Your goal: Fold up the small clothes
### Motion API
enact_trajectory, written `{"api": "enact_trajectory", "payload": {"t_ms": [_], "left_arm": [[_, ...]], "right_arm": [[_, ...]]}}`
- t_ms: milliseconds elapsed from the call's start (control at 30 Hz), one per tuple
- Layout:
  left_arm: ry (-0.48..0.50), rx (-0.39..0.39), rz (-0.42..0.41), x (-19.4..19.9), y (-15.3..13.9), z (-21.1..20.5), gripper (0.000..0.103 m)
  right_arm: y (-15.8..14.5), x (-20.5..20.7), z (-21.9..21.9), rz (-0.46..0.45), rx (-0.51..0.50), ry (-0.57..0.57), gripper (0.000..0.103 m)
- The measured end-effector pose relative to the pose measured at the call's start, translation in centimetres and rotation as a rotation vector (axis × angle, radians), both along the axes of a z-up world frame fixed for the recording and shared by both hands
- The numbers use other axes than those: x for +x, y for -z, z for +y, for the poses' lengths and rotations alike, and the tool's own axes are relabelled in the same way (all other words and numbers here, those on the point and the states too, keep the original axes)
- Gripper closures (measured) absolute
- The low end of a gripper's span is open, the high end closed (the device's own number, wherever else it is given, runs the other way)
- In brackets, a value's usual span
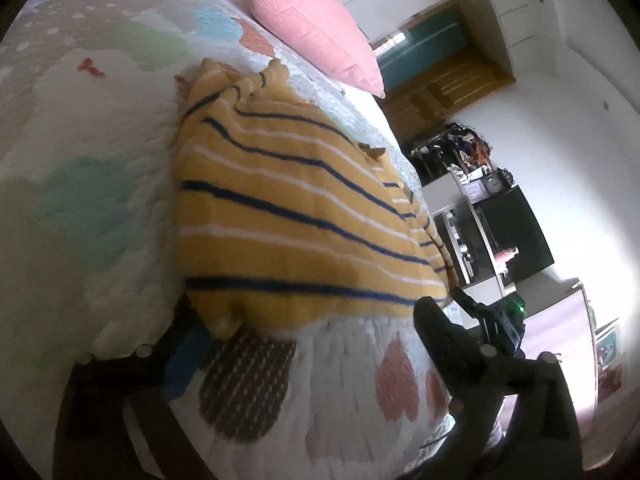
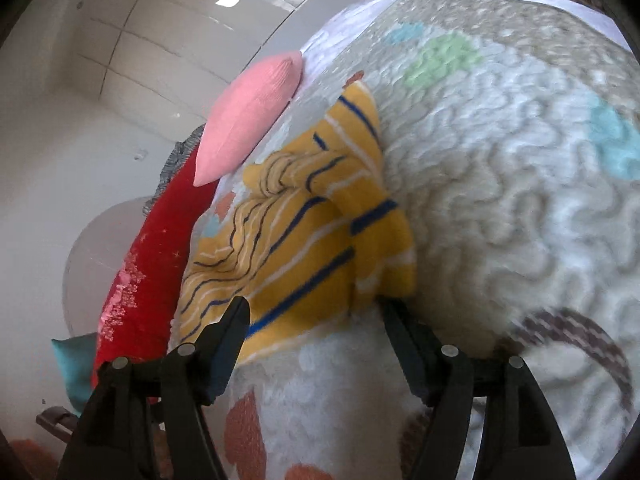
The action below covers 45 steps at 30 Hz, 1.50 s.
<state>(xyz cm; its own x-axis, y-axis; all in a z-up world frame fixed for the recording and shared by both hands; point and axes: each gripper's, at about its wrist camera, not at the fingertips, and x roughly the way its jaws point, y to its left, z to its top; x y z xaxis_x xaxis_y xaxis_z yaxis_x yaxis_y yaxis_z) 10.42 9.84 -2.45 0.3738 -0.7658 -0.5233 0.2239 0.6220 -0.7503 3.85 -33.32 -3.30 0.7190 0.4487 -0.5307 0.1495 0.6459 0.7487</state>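
Observation:
A small yellow garment with navy and white stripes lies folded on the patterned quilt. In the left wrist view my left gripper is open, its fingers wide apart at the garment's near edge, and the pads do not press on the cloth. The right wrist view shows the same garment, one part doubled over on its right side. My right gripper is open too, with its fingertips on either side of the garment's near hem, which rests loose on the quilt.
A pink pillow lies beyond the garment. A red cushion and a teal one sit along the bed's edge. Past the bed stand cluttered shelves and a black screen.

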Motion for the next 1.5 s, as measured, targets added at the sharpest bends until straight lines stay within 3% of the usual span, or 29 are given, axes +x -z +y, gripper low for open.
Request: {"api": "enact_trajectory", "payload": {"t_ms": [167, 267, 300, 333, 433, 533, 767, 967, 1133, 1333, 1500], "left_arm": [[-0.039, -0.064, 0.036, 3.2, 0.6, -0.7, 0.001], [-0.096, -0.034, 0.070, 4.5, 0.7, -1.2, 0.006], [-0.112, 0.027, 0.082, 4.7, 0.4, -1.5, 0.035], [-0.109, 0.069, 0.093, 4.8, 0.4, -1.7, 0.075], [-0.108, 0.091, 0.120, 4.3, 0.6, -1.5, 0.081], [-0.121, 0.148, 0.093, 2.8, -0.7, -1.5, 0.084], [-0.092, 0.186, 0.094, -1.4, -1.8, -0.8, 0.084], [-0.155, 0.242, 0.048, -5.3, -2.4, 1.0, 0.058], [-0.255, 0.388, -0.128, -10.8, -5.9, 2.2, 0.026], [-0.335, 0.514, -0.255, -15.5, -8.4, 2.2, 0.020], [-0.364, 0.574, -0.319, -18.1, -9.6, 1.4, 0.014]], "right_arm": [[0.3, 4.4, 1.4, -0.002, -0.009, 0.036, 0.028], [0.2, 5.9, 2.1, -0.002, -0.068, 0.064, 0.029], [0.1, 6.1, 2.4, 0.000, -0.082, 0.067, 0.040], [0.2, 6.2, 2.3, 0.006, -0.080, 0.059, 0.057], [0.6, 5.9, 1.7, 0.017, 0.001, 0.039, 0.073], [0.0, 4.7, 1.7, 0.005, 0.015, 0.025, 0.076], [-0.8, -1.0, 1.9, -0.023, 0.042, -0.014, 0.076], [0.9, -5.0, 1.6, -0.009, 0.086, -0.006, 0.067], [0.3, -8.2, 0.9, -0.054, 0.110, 0.040, 0.062], [-2.0, -12.3, 0.4, -0.104, 0.033, 0.091, 0.056], [-4.9, -15.5, 1.0, -0.172, -0.119, 0.127, 0.050]]}}
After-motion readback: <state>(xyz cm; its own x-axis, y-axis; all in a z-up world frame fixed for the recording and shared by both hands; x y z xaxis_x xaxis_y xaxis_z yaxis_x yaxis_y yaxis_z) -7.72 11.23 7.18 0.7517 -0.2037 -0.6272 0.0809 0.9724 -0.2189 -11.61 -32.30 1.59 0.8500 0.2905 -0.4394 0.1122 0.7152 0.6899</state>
